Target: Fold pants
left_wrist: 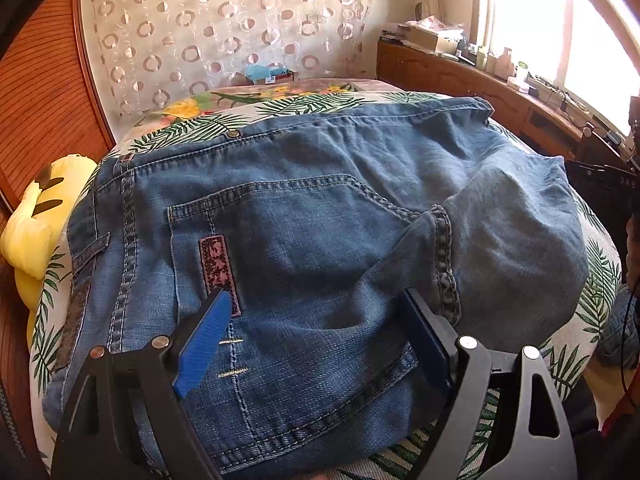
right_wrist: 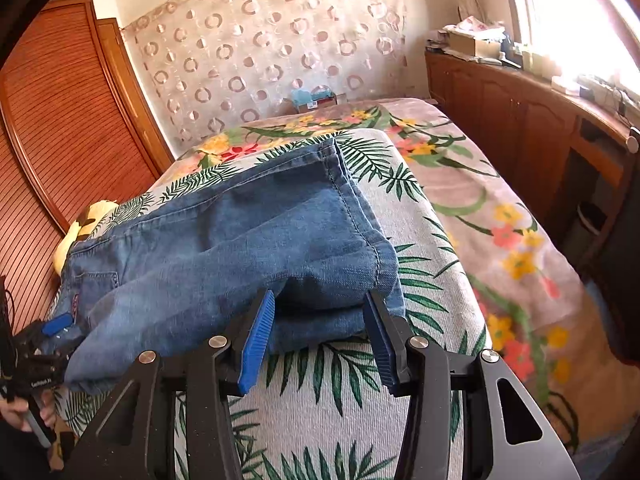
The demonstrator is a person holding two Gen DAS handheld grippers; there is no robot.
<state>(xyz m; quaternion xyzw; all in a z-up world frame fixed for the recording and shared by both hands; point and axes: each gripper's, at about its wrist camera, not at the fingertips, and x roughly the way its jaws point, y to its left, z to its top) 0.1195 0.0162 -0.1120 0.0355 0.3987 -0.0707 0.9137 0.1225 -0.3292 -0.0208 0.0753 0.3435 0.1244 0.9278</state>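
Pants: the blue jeans (left_wrist: 320, 208) lie on the leaf-print cover (right_wrist: 424, 264) of the bed, waist end toward the wardrobe side, legs folded over one another with the hems at 12 o'clock in the right wrist view; they look part-folded, by my reading
Left claw: the left claw (left_wrist: 316, 316) stands with jaws apart over the seat of the jeans, its blue pads either side of the back pocket (left_wrist: 280, 240); it grips nothing
Right claw: the right claw (right_wrist: 320, 320) also has jaws apart, at the near edge of the leg fold, with the doubled denim just between the pads but not pinched
Risk, layers: closing on only the top layer would peel the stack open; the cause would be a shallow bite on thick doubled cloth
Risk, bulge: the seat is humped at 3 o'clock in the left view; folding over it could give a lopsided bundle
Risk, slip: heavy denim may slide from the pads if lifted by a small pinch
Risk, cover: the claw tips could catch the bed cover with the jeans and drag it along
Surroundings: a yellow plush toy (left_wrist: 40, 224) lies just beside the waistband at 9 o'clock; a sweeping fold could nudge it
Beyond: wardrobe door (right_wrist: 52, 140) at 9 o'clock, well apart
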